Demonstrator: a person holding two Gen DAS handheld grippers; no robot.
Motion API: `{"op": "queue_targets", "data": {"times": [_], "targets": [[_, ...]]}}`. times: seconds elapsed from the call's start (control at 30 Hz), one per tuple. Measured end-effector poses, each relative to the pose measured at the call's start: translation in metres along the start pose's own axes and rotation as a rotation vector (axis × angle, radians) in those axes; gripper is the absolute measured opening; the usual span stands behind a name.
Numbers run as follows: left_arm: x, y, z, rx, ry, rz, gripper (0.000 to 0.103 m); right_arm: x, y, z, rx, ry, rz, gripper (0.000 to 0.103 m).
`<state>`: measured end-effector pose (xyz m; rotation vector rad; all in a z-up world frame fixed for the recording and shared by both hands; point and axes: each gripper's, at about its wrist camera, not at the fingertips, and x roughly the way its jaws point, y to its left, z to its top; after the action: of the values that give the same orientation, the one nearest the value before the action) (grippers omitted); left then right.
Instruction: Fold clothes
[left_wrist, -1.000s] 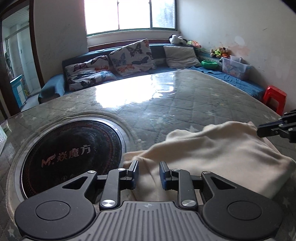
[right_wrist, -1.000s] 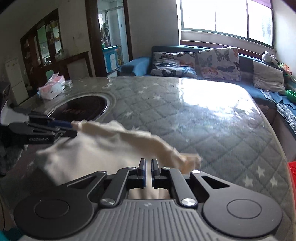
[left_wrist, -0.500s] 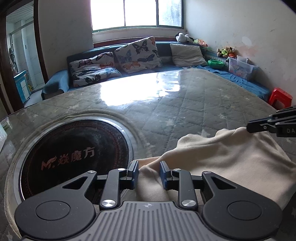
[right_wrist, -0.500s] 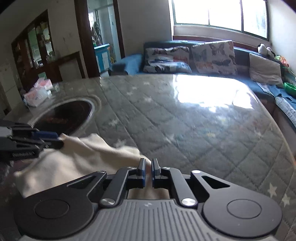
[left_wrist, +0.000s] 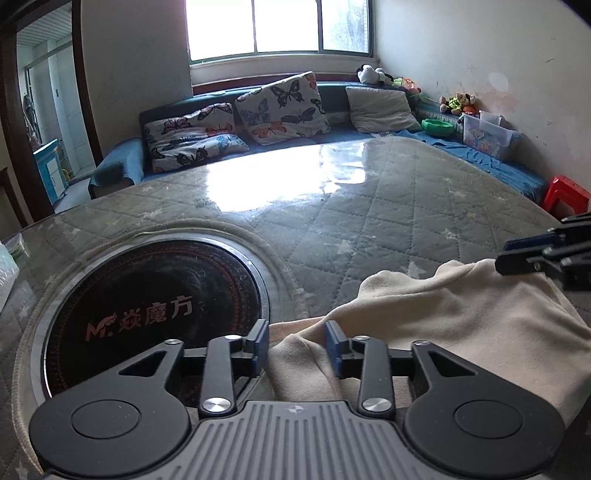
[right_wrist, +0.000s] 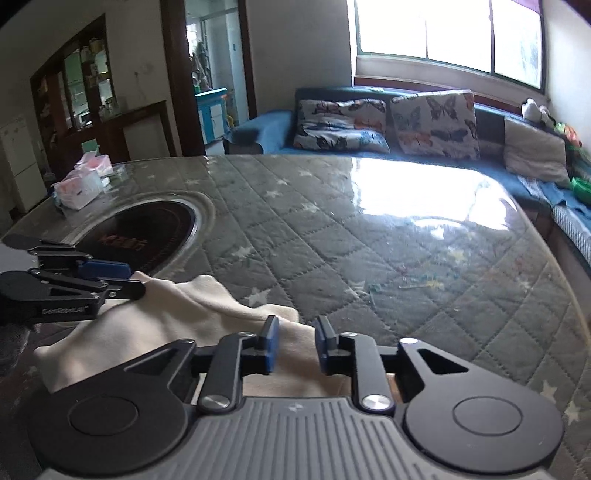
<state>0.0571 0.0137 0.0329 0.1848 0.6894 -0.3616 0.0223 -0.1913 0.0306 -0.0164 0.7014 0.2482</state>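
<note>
- Left hand-held gripper (left_wrist: 296, 345): jaws apart and opening; cream cloth (left_wrist: 461, 325) lies between the blue pads (left_wrist: 261, 341), which stand clear of it on both sides, so the grip is released. In the right wrist view the same gripper (right_wrist: 129, 278) enters from the left edge, its tips at the cloth's (right_wrist: 207, 299) raised left corner.
- Cooker (left_wrist: 147, 310): round black plate with red lettering, set into the table (left_wrist: 369, 221) at left, just beside the cloth's left edge.
- Cloth: bunched and partly folded on the near part of the table, spanning between the two grippers.
- Right hand-held gripper (right_wrist: 294, 341): jaws apart and opening; the cloth's right end lies between and below the pads (right_wrist: 271, 343), not pinched. In the left wrist view it (left_wrist: 506, 256) reaches in from the right edge, above the cloth's far right corner.
- Table: grey quilted, star-patterned cover under a glossy sheet.
- Sofa (left_wrist: 122, 162): blue, behind the table, carrying butterfly cushions (left_wrist: 282, 107).
- Stool (left_wrist: 565, 194): red, far right.
</note>
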Motion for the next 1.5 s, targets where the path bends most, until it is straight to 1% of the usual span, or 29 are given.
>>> {"op": "queue_targets", "data": {"times": [0.03, 0.07, 0.13, 0.2, 0.23, 0.27, 0.3, 0.4, 0.53, 0.7, 0.8, 0.87, 0.93, 1.0, 1.17, 1.23, 1.3, 1.4, 1.5], "targets": [[-0.003, -0.001, 0.000, 0.000, -0.005, 0.001, 0.044, -0.004, 0.004, -0.001, -0.009, -0.005, 0.002, 0.031], [-0.006, -0.002, 0.000, 0.002, -0.010, 0.002, 0.045, -0.008, 0.008, -0.002, -0.021, -0.010, 0.004, 0.038], [-0.013, -0.003, -0.001, 0.003, -0.018, 0.003, 0.050, -0.015, 0.016, -0.005, -0.047, -0.017, 0.010, 0.040], [-0.020, -0.004, -0.002, 0.002, -0.027, 0.005, 0.055, -0.021, 0.023, -0.010, -0.060, -0.022, 0.023, 0.045], [-0.022, -0.003, -0.003, -0.001, -0.030, 0.007, 0.055, -0.025, 0.026, -0.012, -0.062, -0.026, 0.028, 0.047], [-0.025, -0.002, -0.004, -0.007, -0.032, 0.010, 0.057, -0.027, 0.029, -0.014, -0.062, -0.029, 0.030, 0.053], [-0.028, -0.002, -0.006, -0.013, -0.033, 0.013, 0.059, -0.030, 0.033, -0.018, -0.065, -0.031, 0.033, 0.056], [-0.037, -0.001, -0.013, -0.026, -0.035, 0.012, 0.061, -0.038, 0.042, -0.029, -0.074, -0.038, 0.031, 0.059], [-0.053, -0.006, -0.029, -0.018, -0.039, -0.005, 0.061, -0.051, 0.046, -0.041, -0.062, -0.040, 0.044, 0.059], [-0.067, -0.024, -0.045, 0.021, -0.052, -0.018, 0.061, -0.059, 0.050, -0.055, -0.054, -0.034, 0.041, 0.059], [-0.069, -0.035, -0.051, 0.065, -0.060, -0.020, 0.061, -0.057, 0.051, -0.062, -0.054, -0.026, 0.029, 0.059], [-0.065, -0.038, -0.055, 0.078, -0.050, -0.017, 0.061, -0.053, 0.052, -0.067, -0.059, -0.014, 0.014, 0.059], [-0.061, -0.037, -0.059, 0.076, -0.037, -0.010, 0.061, -0.049, 0.052, -0.073, -0.050, -0.001, 0.006, 0.059], [-0.059, -0.035, -0.062, 0.068, -0.032, -0.012, 0.061, -0.050, 0.052, -0.077, -0.061, -0.009, 0.004, 0.059], [-0.065, -0.033, -0.059, 0.059, -0.042, -0.012, 0.061, -0.068, 0.044, -0.073, -0.046, -0.046, -0.006, 0.059], [-0.067, -0.033, -0.059, 0.058, -0.046, -0.014, 0.062, -0.077, 0.040, -0.073, -0.042, -0.060, -0.029, 0.056], [-0.066, -0.033, -0.060, 0.058, -0.044, -0.012, 0.063, -0.079, 0.035, -0.077, -0.035, -0.042, -0.050, 0.049], [-0.063, -0.033, -0.063, 0.056, -0.032, -0.012, 0.063, -0.074, 0.028, -0.088, -0.036, -0.005, -0.082, 0.048], [-0.065, -0.031, -0.064, 0.052, -0.031, -0.013, 0.064, -0.078, 0.025, -0.089, -0.022, -0.014, -0.083, 0.047]]}}
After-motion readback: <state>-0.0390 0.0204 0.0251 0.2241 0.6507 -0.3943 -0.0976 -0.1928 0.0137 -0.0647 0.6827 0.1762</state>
